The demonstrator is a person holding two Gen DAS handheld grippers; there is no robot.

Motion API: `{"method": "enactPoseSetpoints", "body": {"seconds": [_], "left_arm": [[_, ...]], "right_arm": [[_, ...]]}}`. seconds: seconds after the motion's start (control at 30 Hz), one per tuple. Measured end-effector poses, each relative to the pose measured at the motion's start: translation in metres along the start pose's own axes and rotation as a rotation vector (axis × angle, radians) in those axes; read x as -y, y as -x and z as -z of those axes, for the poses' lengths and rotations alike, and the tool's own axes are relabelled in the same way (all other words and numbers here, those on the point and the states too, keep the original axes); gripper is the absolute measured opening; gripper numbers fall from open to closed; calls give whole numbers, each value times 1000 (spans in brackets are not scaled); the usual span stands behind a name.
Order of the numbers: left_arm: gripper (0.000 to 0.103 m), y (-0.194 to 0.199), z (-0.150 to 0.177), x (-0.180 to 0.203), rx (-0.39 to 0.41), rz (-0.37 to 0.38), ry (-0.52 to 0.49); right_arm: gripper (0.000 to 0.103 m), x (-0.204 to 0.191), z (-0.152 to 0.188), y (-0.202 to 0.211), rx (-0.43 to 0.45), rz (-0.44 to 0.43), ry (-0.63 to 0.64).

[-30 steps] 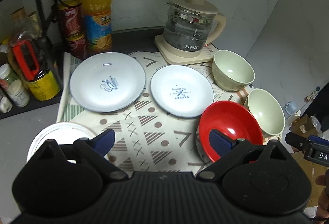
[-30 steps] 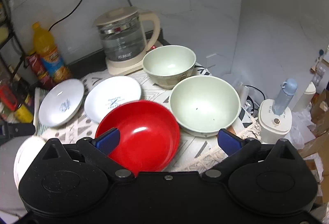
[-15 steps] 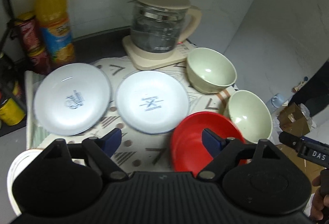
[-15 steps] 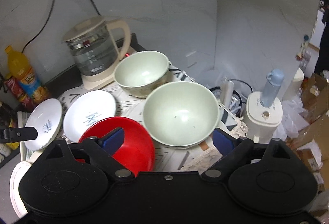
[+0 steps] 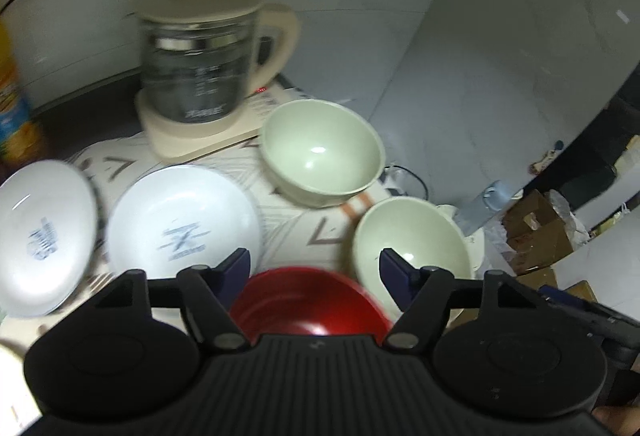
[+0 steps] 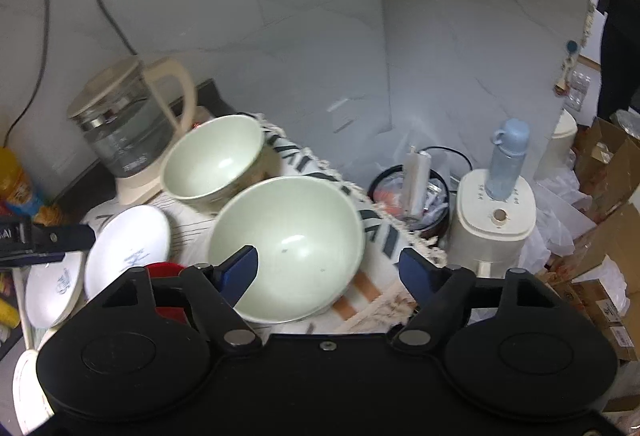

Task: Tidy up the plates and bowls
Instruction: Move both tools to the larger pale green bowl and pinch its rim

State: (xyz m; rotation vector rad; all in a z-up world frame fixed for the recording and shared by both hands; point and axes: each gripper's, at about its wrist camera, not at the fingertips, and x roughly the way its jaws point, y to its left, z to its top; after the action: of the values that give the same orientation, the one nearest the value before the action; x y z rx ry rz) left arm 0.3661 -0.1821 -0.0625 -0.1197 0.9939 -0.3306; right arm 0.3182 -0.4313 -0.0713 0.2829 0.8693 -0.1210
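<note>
White marbled walls meet in a corner behind a small table [image 5: 304, 232] under a patterned cloth; a glass kettle [image 5: 200, 67] stands on its cream base at the back, with two cords running up the wall behind it. On the cloth lie two white plates side by side, the left plate [image 5: 44, 236] and the right plate [image 5: 180, 224], blurred in the left view; to their right sit two pale green bowls, the far bowl [image 5: 324, 151] just beside the kettle base and the near bowl [image 5: 408, 236] at the table's edge. A red bowl [image 5: 308, 300] lies nearest, in front of the right plate and beside the near bowl. The left gripper [image 5: 316, 268] hangs over the red bowl, whose rim shows between its blue pads without either pad touching it; its jaws are partly apart and closing. The right gripper [image 6: 328, 270] hangs over the near bowl [image 6: 288, 244]; its left pad overlaps the bowl's near rim and the right pad stands clear past the table edge, jaws likewise partly apart and closing, gripping nothing. Off the table to the right stand a white appliance [image 6: 496, 220] with a blue bottle [image 6: 506, 163] on top, and cardboard boxes [image 6: 608, 236].
</note>
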Motion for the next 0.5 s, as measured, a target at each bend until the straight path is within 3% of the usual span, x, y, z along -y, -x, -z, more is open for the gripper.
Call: {"method": "enactPoseSetpoints", "body": {"seconds": [0.13,0.43,0.5], "left_arm": [[60,-22,-8,16,-32,33,-4],[38,-78,-20,29,-133,38,18],[35,-88,-21,30,-152,46,32]], "right_arm": [[65,19,-1,-15,-42,-26,-55],[38,37,-1,-47,-131,-90,-121],[37,39,-1,-55,-152,-94,-129]]}}
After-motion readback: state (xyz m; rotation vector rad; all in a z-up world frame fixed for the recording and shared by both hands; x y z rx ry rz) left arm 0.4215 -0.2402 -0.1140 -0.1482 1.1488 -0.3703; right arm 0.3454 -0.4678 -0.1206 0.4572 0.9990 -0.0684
